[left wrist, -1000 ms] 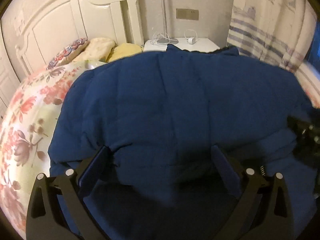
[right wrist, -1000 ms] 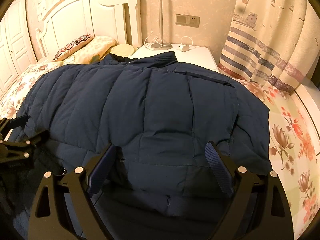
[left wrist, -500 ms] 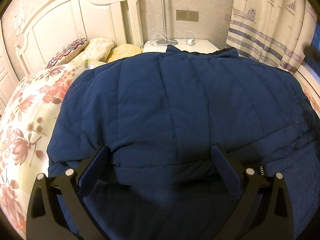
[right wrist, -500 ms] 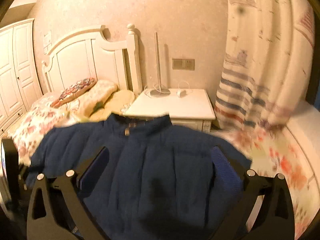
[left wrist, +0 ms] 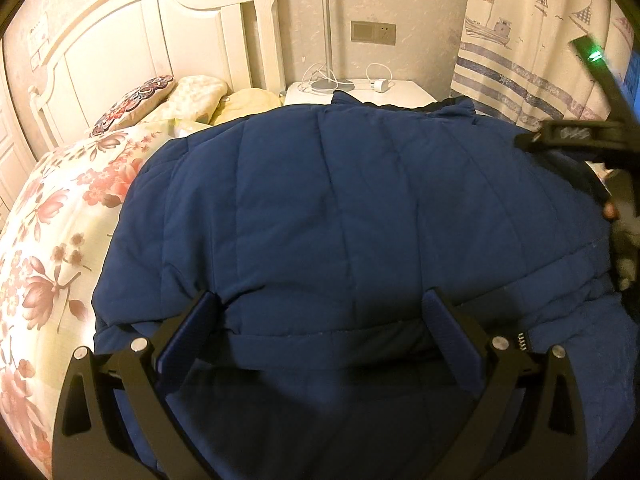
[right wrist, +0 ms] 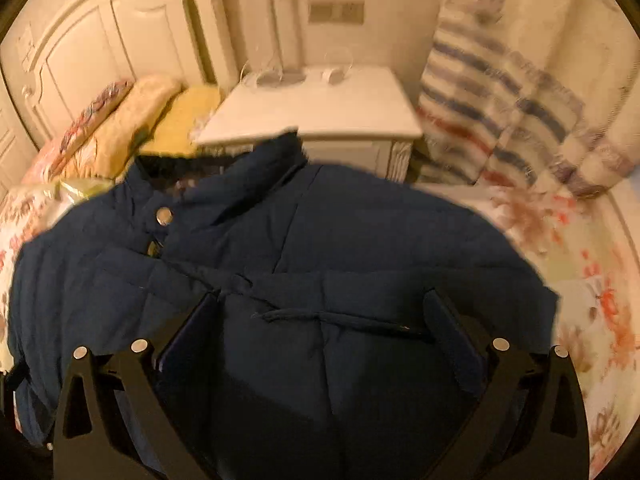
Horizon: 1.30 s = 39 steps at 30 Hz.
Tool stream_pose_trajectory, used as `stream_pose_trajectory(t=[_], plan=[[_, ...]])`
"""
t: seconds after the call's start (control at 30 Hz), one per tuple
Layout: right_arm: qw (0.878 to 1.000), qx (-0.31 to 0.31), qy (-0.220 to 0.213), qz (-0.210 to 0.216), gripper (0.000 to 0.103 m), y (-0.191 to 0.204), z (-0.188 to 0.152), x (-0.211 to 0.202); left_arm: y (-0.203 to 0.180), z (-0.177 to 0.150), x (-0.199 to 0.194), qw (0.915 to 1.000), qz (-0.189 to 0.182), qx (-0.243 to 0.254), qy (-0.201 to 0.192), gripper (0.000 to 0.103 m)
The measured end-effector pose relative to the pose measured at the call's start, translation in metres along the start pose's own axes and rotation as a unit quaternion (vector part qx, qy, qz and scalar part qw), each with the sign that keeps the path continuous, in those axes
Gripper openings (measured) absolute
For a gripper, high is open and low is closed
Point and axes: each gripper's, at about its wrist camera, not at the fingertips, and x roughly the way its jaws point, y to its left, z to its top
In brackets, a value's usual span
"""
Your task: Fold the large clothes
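Note:
A large navy quilted jacket [left wrist: 340,216] lies spread across the bed, collar toward the nightstand. My left gripper [left wrist: 320,312] is open, its fingers just above the jacket's near hem fold. My right gripper [right wrist: 320,312] is open and empty, above the jacket's collar half [right wrist: 304,248]; a snap button [right wrist: 163,215] shows near the collar. The right gripper's body also shows in the left wrist view [left wrist: 588,136], raised over the jacket's right edge.
The bed has a floral cover [left wrist: 48,240] and pillows [left wrist: 200,92] by a white headboard [left wrist: 120,48]. A white nightstand [right wrist: 312,108] with a lamp pole and charger stands behind. A striped curtain [left wrist: 532,40] hangs at right.
My right gripper rose off the jacket's near hem, swung up and forward, and now looks down on the collar half. My left gripper has stayed nearly still.

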Motion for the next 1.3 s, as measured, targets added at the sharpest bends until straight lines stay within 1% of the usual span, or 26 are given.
stream_pose_trajectory(t=[0.1,0.17,0.23,0.3,0.33,0.4,0.43,0.47,0.53,0.57,0.6,0.67,0.7,0.73,0.8,0.83,0.87,0.9,0.93,0.97,1.0,1.07,1.13,1.23,1.27,1.3], plan=[[0.998,0.017,-0.051,0.039,0.098,0.000,-0.020,-0.040,0.000,0.000,0.000,1.0000,0.000,0.000,0.000,0.101],[0.997,0.003,-0.071,0.040,0.098,0.002,-0.036,-0.057,-0.001,0.000,0.001,1.0000,0.001,0.001,0.000,0.101],[0.997,-0.022,-0.062,0.031,0.098,0.007,-0.054,-0.055,-0.001,0.000,0.001,1.0000,0.001,0.001,0.001,0.101],[0.998,-0.060,-0.027,0.014,0.099,0.012,-0.071,-0.034,-0.001,0.001,0.001,1.0000,0.001,0.001,0.000,0.101],[0.997,-0.062,-0.032,0.020,0.099,0.012,-0.075,-0.032,-0.001,0.001,0.001,1.0000,0.002,0.001,0.000,0.101],[0.998,-0.048,-0.012,0.023,0.098,0.009,-0.070,-0.035,-0.001,0.001,0.001,1.0000,0.002,0.001,0.000,0.101],[0.999,-0.042,-0.010,0.021,0.098,0.008,-0.070,-0.039,-0.001,0.001,0.001,1.0000,0.002,0.001,0.000,0.101],[0.999,-0.036,-0.017,0.022,0.098,0.008,-0.071,-0.048,0.000,0.001,0.002,1.0000,0.000,0.000,0.000,0.101],[0.997,-0.041,-0.050,0.038,0.098,0.013,-0.078,-0.074,0.002,0.000,0.001,1.0000,-0.007,-0.006,-0.003,0.101],[0.996,-0.053,-0.067,0.035,0.098,0.019,-0.085,-0.088,0.004,0.000,0.000,0.9999,-0.009,-0.009,-0.006,0.101],[0.995,-0.062,-0.075,0.032,0.098,0.024,-0.092,-0.096,0.004,0.000,-0.003,0.9999,-0.005,-0.012,-0.010,0.101],[0.995,-0.069,-0.066,0.033,0.098,0.028,-0.103,-0.100,0.000,-0.001,-0.020,0.9994,0.009,-0.014,-0.029,0.101],[0.995,-0.070,-0.057,0.030,0.098,0.030,-0.113,-0.100,-0.004,-0.001,-0.030,0.9992,0.000,-0.011,-0.038,0.101],[0.996,-0.070,-0.051,0.031,0.098,0.029,-0.117,-0.100,-0.010,-0.003,-0.042,0.9988,-0.011,-0.003,-0.048,0.101],[0.995,-0.074,-0.040,0.045,0.098,0.031,-0.130,-0.097,-0.026,-0.008,-0.056,0.9980,-0.001,0.028,-0.056,0.101],[0.995,-0.082,-0.033,0.039,0.098,0.035,-0.134,-0.093,-0.034,-0.010,-0.056,0.9975,0.009,0.044,-0.054,0.101],[0.995,-0.093,-0.015,0.017,0.098,0.039,-0.139,-0.084,-0.041,-0.015,-0.049,0.9969,0.022,0.063,-0.041,0.101],[0.995,-0.101,0.011,0.003,0.099,0.044,-0.143,-0.070,-0.044,-0.017,-0.039,0.9968,0.031,0.070,-0.022,0.101],[0.994,-0.105,0.015,0.000,0.099,0.045,-0.145,-0.065,-0.046,-0.023,-0.023,0.9965,0.040,0.073,0.009,0.101],[0.994,-0.105,0.017,0.001,0.099,0.045,-0.143,-0.063,-0.043,-0.027,-0.010,0.9969,0.028,0.066,0.033,0.101],[0.995,-0.100,0.026,0.004,0.099,0.044,-0.141,-0.062,-0.035,-0.024,-0.011,0.9982,0.012,0.047,0.034,0.101],[0.995,-0.097,0.032,0.012,0.099,0.042,-0.141,-0.062,-0.016,-0.020,-0.009,0.9982,-0.003,0.009,0.058,0.101],[0.995,-0.091,0.033,0.019,0.098,0.039,-0.145,-0.072,-0.005,-0.021,-0.021,0.9985,0.004,-0.007,0.055,0.101],[0.994,-0.092,0.017,0.057,0.098,0.037,-0.159,-0.094,0.009,-0.029,-0.046,0.9995,0.002,-0.015,0.028,0.101],[0.993,-0.099,0.020,0.057,0.098,0.037,-0.166,-0.097,0.017,-0.033,-0.051,0.9994,0.011,-0.019,0.026,0.101],[0.993,-0.105,0.031,0.046,0.098,0.036,-0.172,-0.094,0.024,-0.037,-0.052,0.9992,0.018,-0.023,0.029,0.101]])
